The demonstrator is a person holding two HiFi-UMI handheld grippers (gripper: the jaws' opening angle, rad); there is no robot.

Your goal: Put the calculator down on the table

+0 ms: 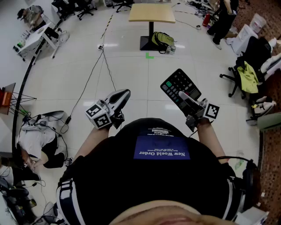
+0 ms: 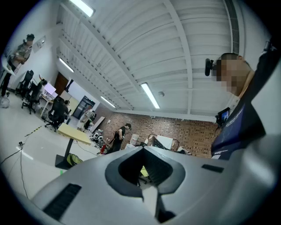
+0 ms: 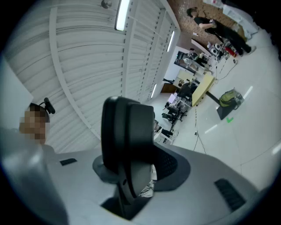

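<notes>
The person's black shirt [image 1: 109, 184] fills the lower head view, and its blue patch [image 1: 161, 148] reads "New World Order" upside down. Beyond it lies white floor [image 1: 131, 79] crossed by a black cable [image 1: 107, 66]. The wooden surface [image 1: 151, 13] stands well away, with a yellow-green backpack [image 1: 162, 39] at its foot. The black calculator [image 1: 175, 83] is in the air, clamped in the right gripper [image 1: 184, 96]. The left gripper [image 1: 120, 96] is closed and empty.

White tiled floor [image 1: 131, 74]: black cable [image 1: 93, 71] trailing across, green tape mark [image 1: 149, 55], yellow-green backpack [image 1: 163, 39] beside wooden surface's [image 1: 151, 13] pedestal.
</notes>
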